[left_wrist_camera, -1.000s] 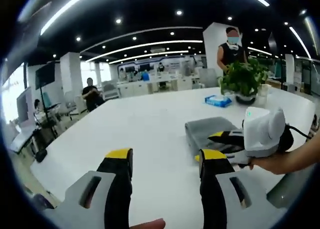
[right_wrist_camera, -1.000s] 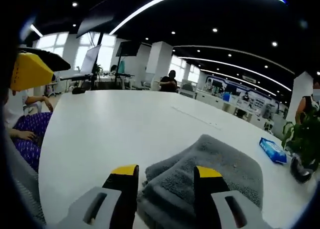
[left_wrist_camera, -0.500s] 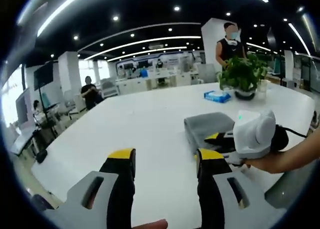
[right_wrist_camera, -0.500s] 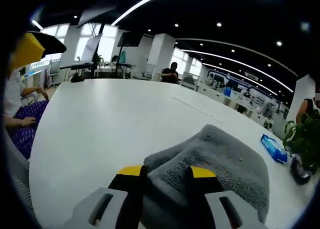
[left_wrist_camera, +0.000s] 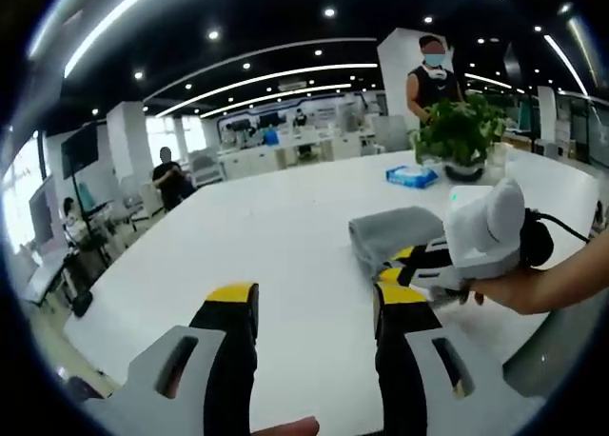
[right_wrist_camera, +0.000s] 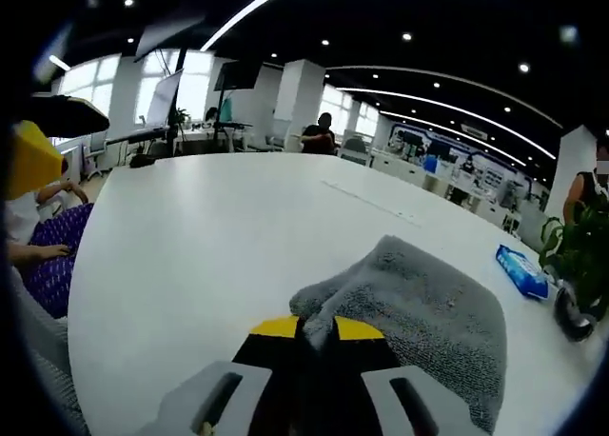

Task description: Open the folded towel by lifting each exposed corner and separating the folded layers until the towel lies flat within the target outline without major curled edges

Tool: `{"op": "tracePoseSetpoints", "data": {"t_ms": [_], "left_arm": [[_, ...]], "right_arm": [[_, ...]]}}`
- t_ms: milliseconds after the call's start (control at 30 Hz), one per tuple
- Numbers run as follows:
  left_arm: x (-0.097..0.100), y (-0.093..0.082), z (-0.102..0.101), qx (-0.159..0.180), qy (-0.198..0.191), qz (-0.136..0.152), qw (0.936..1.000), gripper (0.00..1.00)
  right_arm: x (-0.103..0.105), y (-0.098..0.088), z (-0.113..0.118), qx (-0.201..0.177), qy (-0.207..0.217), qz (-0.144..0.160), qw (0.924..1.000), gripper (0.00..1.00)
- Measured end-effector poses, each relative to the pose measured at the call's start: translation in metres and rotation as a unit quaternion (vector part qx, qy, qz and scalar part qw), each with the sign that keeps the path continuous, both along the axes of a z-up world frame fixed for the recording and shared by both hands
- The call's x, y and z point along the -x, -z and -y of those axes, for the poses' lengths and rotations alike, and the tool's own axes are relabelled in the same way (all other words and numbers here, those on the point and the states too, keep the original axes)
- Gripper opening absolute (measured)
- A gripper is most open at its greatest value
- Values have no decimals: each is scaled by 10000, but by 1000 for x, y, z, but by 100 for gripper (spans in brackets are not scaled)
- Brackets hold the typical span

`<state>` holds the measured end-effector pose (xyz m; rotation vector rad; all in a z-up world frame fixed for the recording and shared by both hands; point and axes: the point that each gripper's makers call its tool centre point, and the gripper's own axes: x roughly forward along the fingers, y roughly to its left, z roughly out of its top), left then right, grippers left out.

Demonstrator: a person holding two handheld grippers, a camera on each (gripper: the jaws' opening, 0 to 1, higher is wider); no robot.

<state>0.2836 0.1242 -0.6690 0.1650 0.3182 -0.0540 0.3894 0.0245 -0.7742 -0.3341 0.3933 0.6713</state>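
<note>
A folded grey towel [right_wrist_camera: 428,307] lies on the white table [right_wrist_camera: 209,236]. My right gripper [right_wrist_camera: 312,331] is shut on the towel's near corner, which bunches up between the yellow-tipped jaws. In the left gripper view the same towel [left_wrist_camera: 390,234] sits right of centre, with the right gripper [left_wrist_camera: 411,265] and the hand holding it at its near edge. My left gripper [left_wrist_camera: 309,301] stands open above bare table, left of the towel, with nothing between its fingers.
A blue tissue pack [left_wrist_camera: 411,176] and a potted plant [left_wrist_camera: 461,136] stand beyond the towel. A person [left_wrist_camera: 430,69] stands behind the plant; others sit at the table's far left side. A yellow jaw tip [right_wrist_camera: 29,160] of the left gripper shows at the left.
My right gripper's jaws have closed from open onto the towel's near corner, pinching it up. The left gripper has stayed open and nearly still.
</note>
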Motion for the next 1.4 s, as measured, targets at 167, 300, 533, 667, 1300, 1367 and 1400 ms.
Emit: {"op": "tracePoseSetpoints", "data": {"t_ms": [167, 300, 533, 667, 1300, 1367, 1400], "left_arm": [[0, -1, -1, -110, 14, -19, 9999, 49], [0, 0, 5, -111, 100, -60, 9999, 49], [0, 0, 0, -142, 71, -63, 9999, 49], [0, 1, 4, -197, 157, -90, 9996, 49], [2, 10, 12, -356, 400, -285, 9982, 49], [1, 10, 16, -356, 491, -259, 9978, 49], [0, 11, 18, -373, 540, -267, 9975, 49]], "right_arm": [[3, -10, 6, -285, 144, -205, 9993, 6], [3, -20, 8, -487, 220, -299, 9981, 6], [-2, -40, 17, -860, 381, -295, 9951, 5], [-5, -55, 24, -1062, 469, -228, 9930, 5], [-1, -118, 90, -1753, 1133, 266, 9776, 5], [-2, -121, 98, -1780, 1204, 327, 9761, 5], [-3, -123, 103, -1780, 1230, 373, 9756, 5]]}}
